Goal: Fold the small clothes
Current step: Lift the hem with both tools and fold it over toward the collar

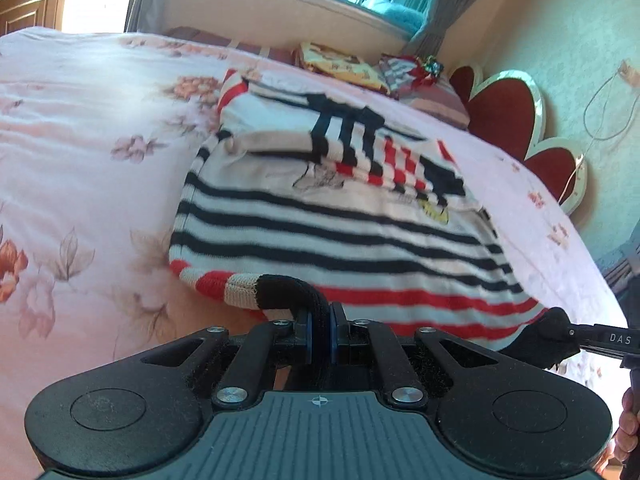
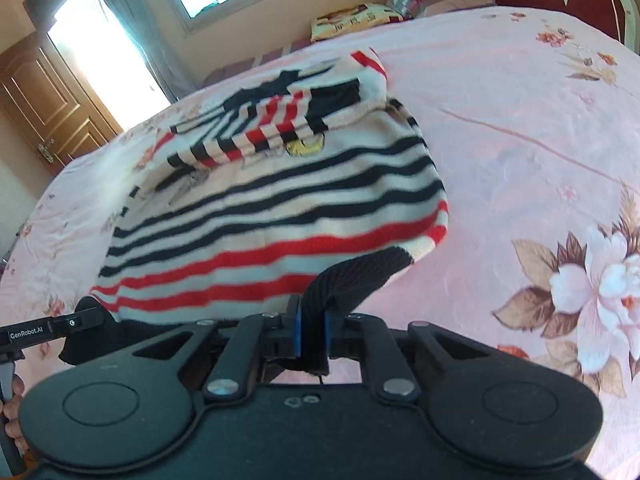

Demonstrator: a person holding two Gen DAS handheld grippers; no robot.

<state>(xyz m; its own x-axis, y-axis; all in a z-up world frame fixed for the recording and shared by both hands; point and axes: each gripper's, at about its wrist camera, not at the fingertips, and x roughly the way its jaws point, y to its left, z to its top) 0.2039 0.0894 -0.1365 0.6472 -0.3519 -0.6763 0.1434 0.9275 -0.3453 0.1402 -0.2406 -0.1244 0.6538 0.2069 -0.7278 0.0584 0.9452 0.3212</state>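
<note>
**Inspector A:** Left gripper [image 1: 321, 334]: blue pads pressed together on the black ribbed hem corner [image 1: 294, 290] of the striped sweater [image 1: 320, 220]. Knit bunched and pinched between the pads; nothing else caught. Right gripper [image 2: 313, 334]: likewise closed tight, on the opposite black hem corner [image 2: 360, 276].

**Inspector B:** Noted. Position of the garment?

**Inspector A:** Spread on the pink floral bedspread [image 1: 80, 140], sleeves already crossed over the chest, bottom edge raised off the bed at both held corners, the rest lying on the cover.

**Inspector B:** Handling assessment?

**Inspector A:** Judged light, soft, limp; thick knit, not slippery, not fragile. Likely to sag between the two holds and to drag on the fleecy cover. Ribbed hem judged the soundest place to grip: denser, less stretch than the body. Corners held well apart, as now, probably enough to keep the edge straight for the fold toward the collar.

**Inspector B:** Differences between views?

**Inspector A:** Left wrist view: red heart-shaped headboard [image 1: 504, 116], the garment's left side edge, the other tool's arm at right. Right wrist view: wooden door [image 2: 44, 112], a large printed flower [image 2: 600, 276] on the cover just beside the held corner, the garment's right side edge. Both: window, packets near the pillows. Far shoulder line blurred in each.
</note>
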